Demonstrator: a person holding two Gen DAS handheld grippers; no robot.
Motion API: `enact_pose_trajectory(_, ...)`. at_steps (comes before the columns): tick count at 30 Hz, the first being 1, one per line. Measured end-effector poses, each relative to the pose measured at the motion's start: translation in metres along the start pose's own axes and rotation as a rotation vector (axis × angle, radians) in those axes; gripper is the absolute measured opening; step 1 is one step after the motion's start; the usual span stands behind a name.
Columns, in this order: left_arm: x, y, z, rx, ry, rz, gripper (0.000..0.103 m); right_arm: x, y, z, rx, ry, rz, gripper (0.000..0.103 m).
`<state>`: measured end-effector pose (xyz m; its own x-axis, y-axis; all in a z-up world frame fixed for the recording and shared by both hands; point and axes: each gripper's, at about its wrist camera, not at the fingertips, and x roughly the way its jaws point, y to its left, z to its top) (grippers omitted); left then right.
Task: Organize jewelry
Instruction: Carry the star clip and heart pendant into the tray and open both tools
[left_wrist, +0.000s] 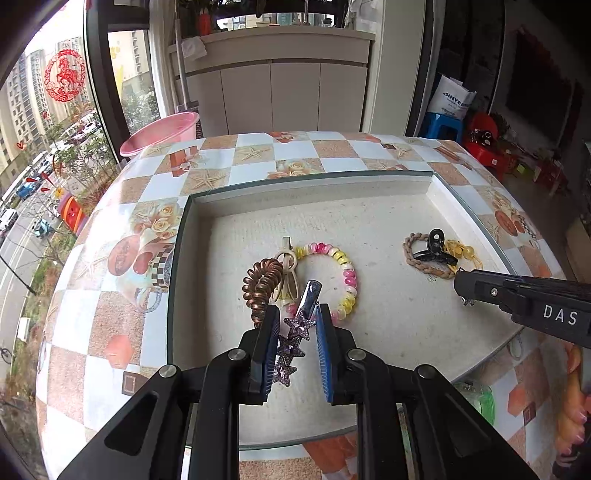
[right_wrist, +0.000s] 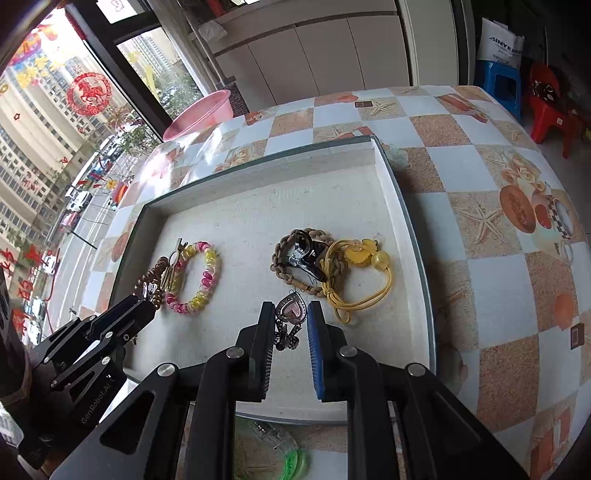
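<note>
Blue-padded jaws of the left gripper (left_wrist: 297, 314) sit narrow, clamped on a purple star hair clip (left_wrist: 291, 341) over the white tray (left_wrist: 369, 184). Only the right wrist view shows the right gripper (right_wrist: 291, 314) pinched on a pink heart clip (right_wrist: 291, 312), with a yellow cord tie (right_wrist: 354, 280) just beyond. The left view alone shows the copper coil tie (left_wrist: 262, 284) clearly, beside the pink-yellow coil bracelet (left_wrist: 341, 269). A braided tie and black claw clip (left_wrist: 434, 249) lie together at the tray's right side. Bare tray floor opens between the two clusters and toward the far rim. Readable: "DAS" on the right gripper, "GenRobot.AI" on the left, "SINYE" on a white bag (left_wrist: 452, 101).
</note>
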<state>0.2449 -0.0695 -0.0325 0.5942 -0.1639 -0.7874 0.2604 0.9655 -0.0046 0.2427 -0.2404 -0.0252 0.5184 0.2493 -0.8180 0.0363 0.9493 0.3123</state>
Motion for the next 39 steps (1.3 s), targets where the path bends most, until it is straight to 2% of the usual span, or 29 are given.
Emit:
enact_pose_trajectory(12,0.012,-0.010,-0.009,0.045,0.022,0.044,0.033,0.012,0.002,-0.012,-0.039,0.001,-0.062,0.020)
enact_pose_trajectory(15,0.013,-0.010,-0.010,0.042,0.029,0.044,0.033,0.011,0.001,-0.012,-0.029,0.010,-0.034,0.032)
enact_pose_trajectory(17,0.013,-0.010,-0.010,0.038,0.028,0.045,0.033,0.010,0.001,-0.011,-0.021,0.010,-0.026,0.049)
enact_pose_trajectory(22,0.009,-0.012,-0.010,0.047,0.021,0.055,0.033,0.004,0.000,-0.012,0.004,0.012,0.005,0.050)
enact_pose_trajectory(24,0.006,-0.013,-0.010,0.051,0.012,0.059,0.033,-0.003,-0.001,-0.012,0.025,0.001,0.035,0.053)
enact_pose_trajectory(26,0.004,-0.012,-0.009,0.044,0.006,0.059,0.033,-0.009,-0.001,-0.011,0.040,-0.010,0.053,0.061)
enact_pose_trajectory(39,-0.007,-0.007,-0.002,0.013,-0.021,0.071,0.034,-0.062,-0.008,-0.014,0.061,-0.094,0.071,0.066)
